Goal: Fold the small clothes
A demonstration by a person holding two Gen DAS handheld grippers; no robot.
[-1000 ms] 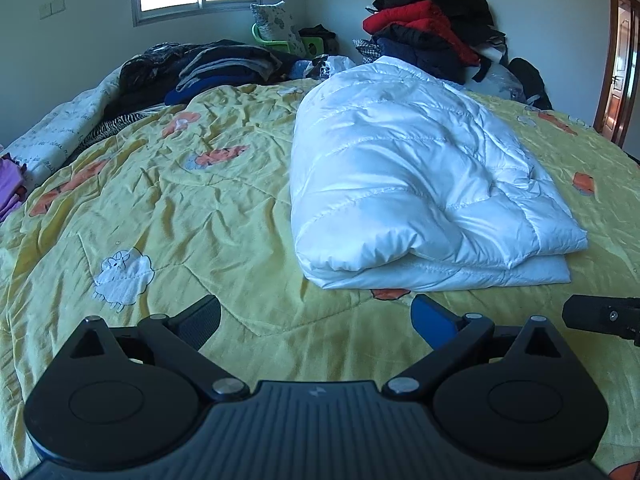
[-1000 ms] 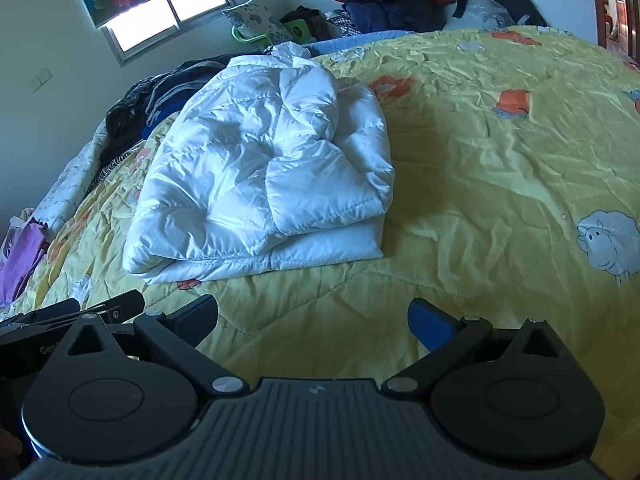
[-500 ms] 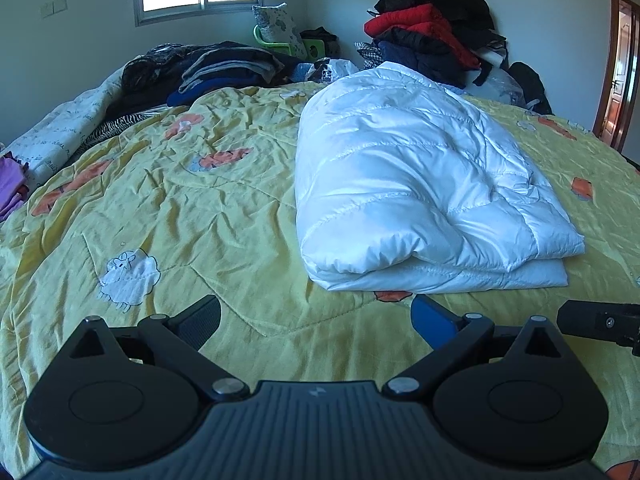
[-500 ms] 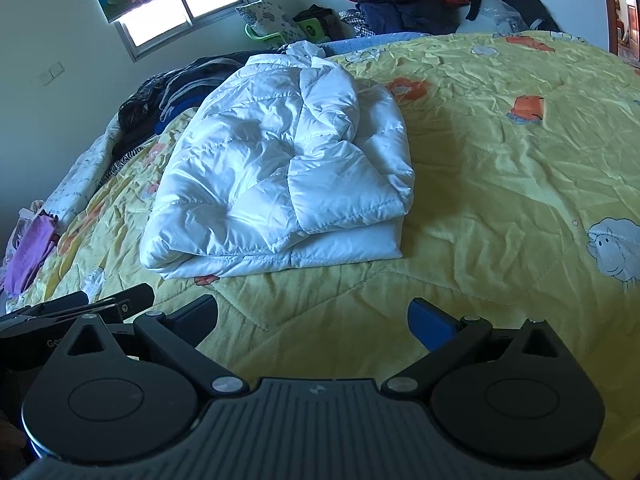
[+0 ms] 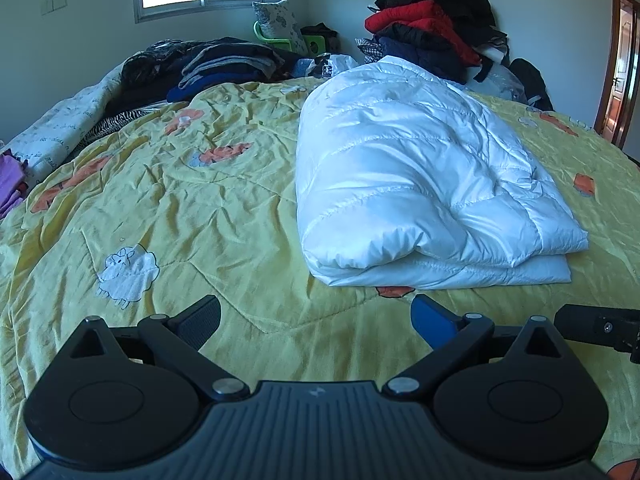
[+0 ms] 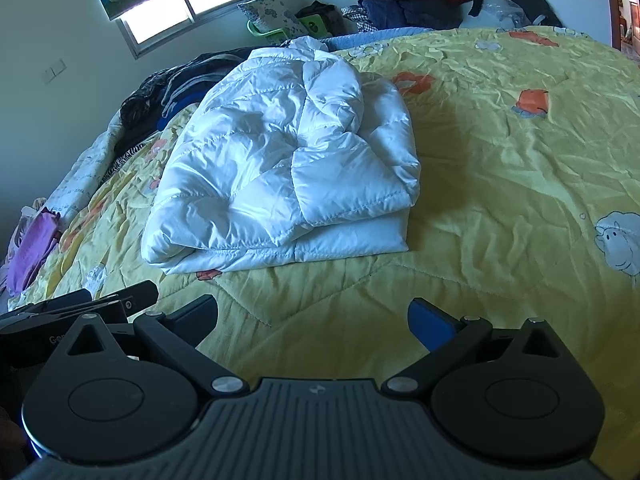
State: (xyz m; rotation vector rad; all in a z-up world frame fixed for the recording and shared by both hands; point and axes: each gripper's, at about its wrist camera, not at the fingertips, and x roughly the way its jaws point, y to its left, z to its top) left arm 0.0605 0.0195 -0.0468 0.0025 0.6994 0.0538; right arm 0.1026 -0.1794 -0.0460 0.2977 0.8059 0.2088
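Plainly, both claws stand wide and empty: the left gripper (image 5: pixel 316 318) and right gripper (image 6: pixel 313 318) hang near the camera over the yellow quilt (image 5: pixel 192 208), apart from the white puffer jacket (image 5: pixel 412 184), which lies folded further off, toward the right in the left view. Its slick, springy padding could slide or spring apart if a pinch catches only the top layer (image 6: pixel 348 184), undoing the fold.

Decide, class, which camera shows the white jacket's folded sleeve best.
The right wrist view: the sleeve lies across the white jacket in full sight. The left wrist view shows the jacket low, with the folds bunched.
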